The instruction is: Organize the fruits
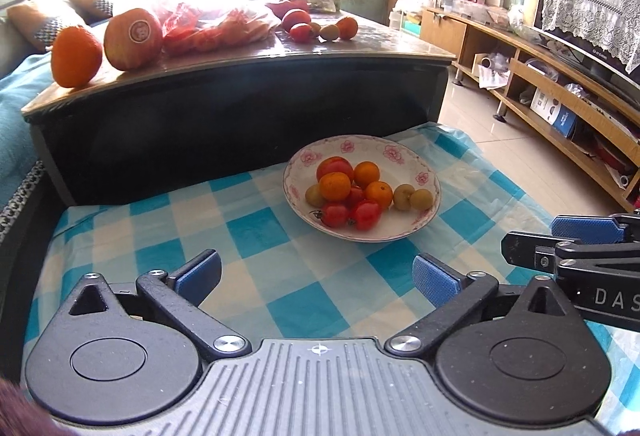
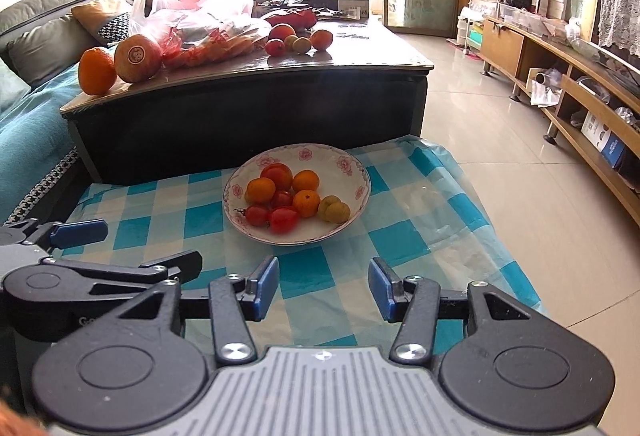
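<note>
A white flowered bowl (image 1: 400,152) (image 2: 352,172) sits on a blue-checked cloth (image 1: 256,228) (image 2: 400,248). It holds small oranges (image 1: 335,186) (image 2: 306,203), red tomatoes (image 1: 365,214) (image 2: 284,219) and yellow-green fruits (image 1: 420,198) (image 2: 338,213). My left gripper (image 1: 316,276) is open and empty, short of the bowl. My right gripper (image 2: 324,284) is also open and empty, just before the bowl's near rim. On the dark coffee table (image 1: 240,56) (image 2: 360,64) behind lie a big orange (image 1: 76,56) (image 2: 96,70), a stickered apple (image 1: 133,38) (image 2: 137,57) and more small fruits (image 1: 320,26) (image 2: 300,38).
Plastic bags (image 1: 208,20) (image 2: 192,16) with fruit lie on the coffee table. A sofa with cushions (image 1: 36,20) (image 2: 40,32) is at the left. A wooden TV bench (image 1: 560,96) (image 2: 560,84) runs along the right wall, with tiled floor (image 2: 500,156) between.
</note>
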`<state>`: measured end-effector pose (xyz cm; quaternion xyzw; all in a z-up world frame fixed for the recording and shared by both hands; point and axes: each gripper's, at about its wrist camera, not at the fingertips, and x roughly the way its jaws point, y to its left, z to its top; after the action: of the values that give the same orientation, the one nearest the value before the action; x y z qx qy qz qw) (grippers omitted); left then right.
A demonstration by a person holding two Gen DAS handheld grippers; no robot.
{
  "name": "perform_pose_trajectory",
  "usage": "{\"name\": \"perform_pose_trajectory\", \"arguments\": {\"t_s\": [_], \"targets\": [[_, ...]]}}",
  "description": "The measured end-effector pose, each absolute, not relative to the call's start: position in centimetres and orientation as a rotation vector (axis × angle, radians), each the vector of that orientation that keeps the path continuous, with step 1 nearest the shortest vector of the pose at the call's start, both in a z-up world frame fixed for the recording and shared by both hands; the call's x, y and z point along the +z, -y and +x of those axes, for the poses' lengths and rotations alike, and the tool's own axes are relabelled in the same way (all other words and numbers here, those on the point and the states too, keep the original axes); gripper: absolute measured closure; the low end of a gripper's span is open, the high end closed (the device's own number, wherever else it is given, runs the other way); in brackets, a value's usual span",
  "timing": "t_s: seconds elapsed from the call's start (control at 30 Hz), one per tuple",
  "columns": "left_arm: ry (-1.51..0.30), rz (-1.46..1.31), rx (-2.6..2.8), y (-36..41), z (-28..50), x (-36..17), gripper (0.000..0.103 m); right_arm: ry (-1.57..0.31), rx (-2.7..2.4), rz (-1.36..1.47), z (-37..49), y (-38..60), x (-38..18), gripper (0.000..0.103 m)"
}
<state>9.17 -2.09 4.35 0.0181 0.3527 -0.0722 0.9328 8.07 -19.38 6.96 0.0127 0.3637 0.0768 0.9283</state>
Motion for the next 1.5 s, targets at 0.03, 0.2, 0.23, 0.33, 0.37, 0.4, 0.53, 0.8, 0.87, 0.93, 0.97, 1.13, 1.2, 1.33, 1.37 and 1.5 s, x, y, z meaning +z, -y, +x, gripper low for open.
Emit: {"name": "perform_pose_trajectory", "arguments": {"t_s": [0.03,0.2,0.23,0.33,0.37,0.4,0.53,0.8,0.87,0.93,0.97,1.13,1.2,1.33,1.37,1.5], "targets": [[-0.723,0.03,-0.152,2.0,9.0,4.3,0.0,-0.745,0.158,0.028,7.8,19.4,7.0,0.051],[-0.731,0.002,-0.161,1.7,7.8,3.9,0.0,-0.747,0.163,0.035,6.6,19.4,6.8,0.051],[-0.729,0.002,-0.159,1.7,7.5,3.9,0.0,-0.748,0.164,0.034,6.4,19.4,6.7,0.051],[-0.727,0.002,-0.156,1.6,6.8,3.9,0.0,-0.747,0.168,0.038,5.7,19.4,6.7,0.051],[-0.723,0.004,-0.155,1.6,6.6,4.0,0.0,-0.747,0.168,0.039,5.5,19.4,6.7,0.051],[-0.719,0.007,-0.154,1.6,6.4,4.0,0.0,-0.745,0.168,0.039,5.3,19.4,6.8,0.051],[-0.713,0.027,-0.142,1.8,5.6,4.2,0.0,-0.748,0.166,0.04,4.4,19.4,6.6,0.051],[-0.732,0.043,-0.124,1.8,4.0,3.8,0.0,-0.763,0.161,0.03,2.9,19.1,6.2,0.051],[-0.736,0.052,-0.116,1.7,3.8,3.7,0.0,-0.77,0.161,0.026,2.6,18.9,6.1,0.051],[-0.745,0.057,-0.109,1.7,3.5,3.6,0.0,-0.775,0.161,0.021,2.4,18.7,6.0,0.051],[-0.755,0.054,-0.107,1.7,3.4,3.6,0.0,-0.776,0.163,0.019,2.3,18.7,5.9,0.051],[-0.789,0.041,-0.096,1.5,3.0,3.2,0.0,-0.784,0.171,0.012,1.7,18.3,5.7,0.051],[-0.794,0.054,-0.085,1.5,2.8,3.1,0.0,-0.791,0.172,0.004,1.6,18.1,5.5,0.051],[-0.816,0.055,-0.072,1.4,2.4,2.7,0.0,-0.806,0.175,-0.01,1.3,17.8,5.1,0.051],[-0.823,0.05,-0.071,1.3,2.3,2.6,0.0,-0.808,0.176,-0.011,1.2,17.7,5.0,0.051],[-0.825,0.049,-0.058,1.2,2.0,2.6,0.0,-0.812,0.184,-0.015,1.0,17.6,4.9,0.051]]}}
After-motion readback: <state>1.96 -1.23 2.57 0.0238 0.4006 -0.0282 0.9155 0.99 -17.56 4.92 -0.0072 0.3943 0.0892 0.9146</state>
